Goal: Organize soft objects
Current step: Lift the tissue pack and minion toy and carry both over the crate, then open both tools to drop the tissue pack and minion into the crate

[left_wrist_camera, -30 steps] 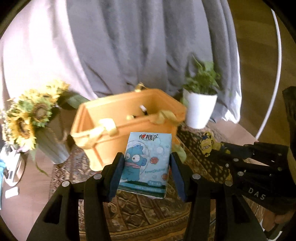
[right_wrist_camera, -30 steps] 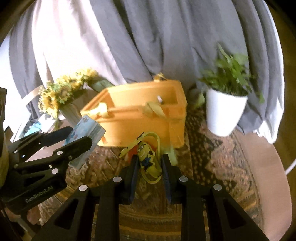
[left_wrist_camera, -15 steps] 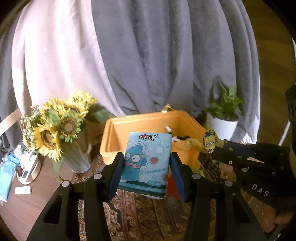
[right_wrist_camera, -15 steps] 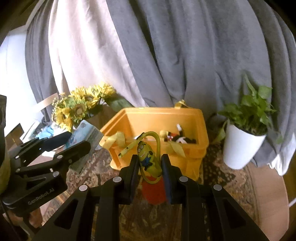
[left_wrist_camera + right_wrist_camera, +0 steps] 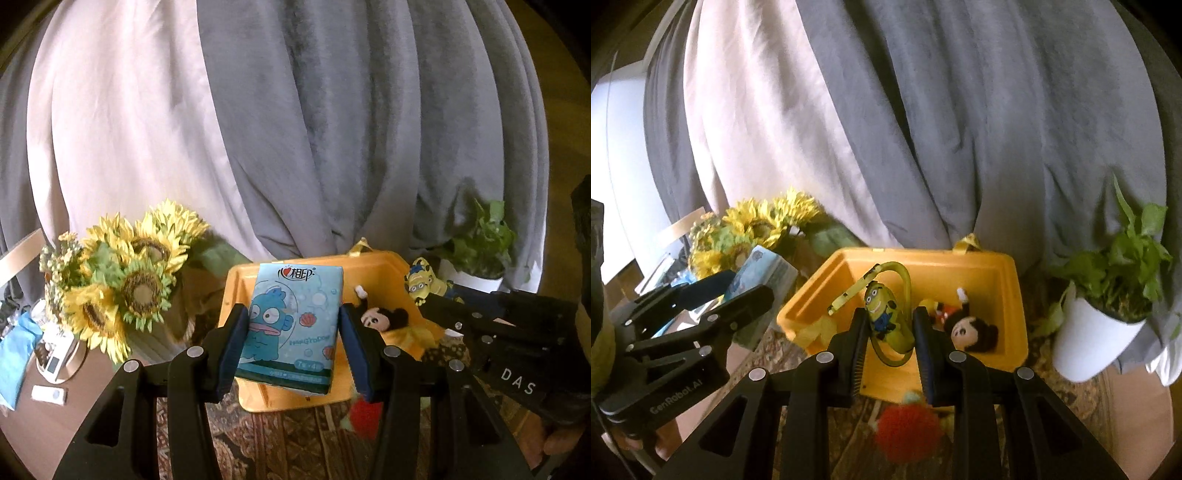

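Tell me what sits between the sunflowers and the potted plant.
The yellow bin, with a plush doll inside, sits between the sunflowers and potted plant, clearest in the right wrist view.

Left gripper [image 5: 291,338] pitched down, both black fingers [image 5: 232,343] clamped on the flat sides of a tissue pack [image 5: 291,325], pack upright between the pads. Right gripper [image 5: 889,334] also pitched down, 2 fingers [image 5: 929,354] pinching a minion toy [image 5: 884,314], its loop sticking out above and below. In the left wrist view the right gripper sits at 3 o'clock; a bare fingertip [image 5: 557,445] shows at 4 o'clock.
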Demonstrator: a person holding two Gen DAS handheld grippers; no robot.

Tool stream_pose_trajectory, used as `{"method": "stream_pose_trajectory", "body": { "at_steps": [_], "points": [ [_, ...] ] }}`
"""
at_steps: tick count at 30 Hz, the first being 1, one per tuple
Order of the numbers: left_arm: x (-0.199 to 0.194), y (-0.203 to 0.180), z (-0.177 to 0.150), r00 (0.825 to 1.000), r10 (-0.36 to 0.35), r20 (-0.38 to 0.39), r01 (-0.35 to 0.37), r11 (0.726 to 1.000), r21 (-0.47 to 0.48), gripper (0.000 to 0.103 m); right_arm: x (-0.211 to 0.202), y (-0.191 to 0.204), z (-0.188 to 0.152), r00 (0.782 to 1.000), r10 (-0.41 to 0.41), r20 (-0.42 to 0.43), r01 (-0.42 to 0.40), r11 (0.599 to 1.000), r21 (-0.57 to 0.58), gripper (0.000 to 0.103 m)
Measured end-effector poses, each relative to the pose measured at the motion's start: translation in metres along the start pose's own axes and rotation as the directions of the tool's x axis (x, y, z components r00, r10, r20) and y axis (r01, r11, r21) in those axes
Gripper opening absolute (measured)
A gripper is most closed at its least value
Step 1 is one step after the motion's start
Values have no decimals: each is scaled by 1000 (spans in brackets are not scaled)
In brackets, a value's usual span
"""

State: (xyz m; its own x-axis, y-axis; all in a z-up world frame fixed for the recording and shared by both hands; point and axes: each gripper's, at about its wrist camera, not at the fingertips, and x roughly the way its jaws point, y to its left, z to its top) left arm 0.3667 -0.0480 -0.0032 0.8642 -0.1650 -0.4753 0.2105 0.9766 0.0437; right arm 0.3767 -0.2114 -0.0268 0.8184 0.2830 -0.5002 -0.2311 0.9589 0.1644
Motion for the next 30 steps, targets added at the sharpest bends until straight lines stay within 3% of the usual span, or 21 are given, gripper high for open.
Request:
{"method": "stream_pose_trajectory", "body": {
  "at_steps": [13,20,30],
  "points": [
    [53,6,22,1000,16,-24,-15,999,44,50,56,-23,23,996,11,-85,-6,998,56,26],
    [89,8,30,994,-30,-101,34,999,36,50,88,-37,29,988,21,-153,-8,996,83,26],
    [132,10,33,984,-29,-177,37,999,40,51,129,-54,29,968,36,-247,-4,992,129,27]
  ]
}}
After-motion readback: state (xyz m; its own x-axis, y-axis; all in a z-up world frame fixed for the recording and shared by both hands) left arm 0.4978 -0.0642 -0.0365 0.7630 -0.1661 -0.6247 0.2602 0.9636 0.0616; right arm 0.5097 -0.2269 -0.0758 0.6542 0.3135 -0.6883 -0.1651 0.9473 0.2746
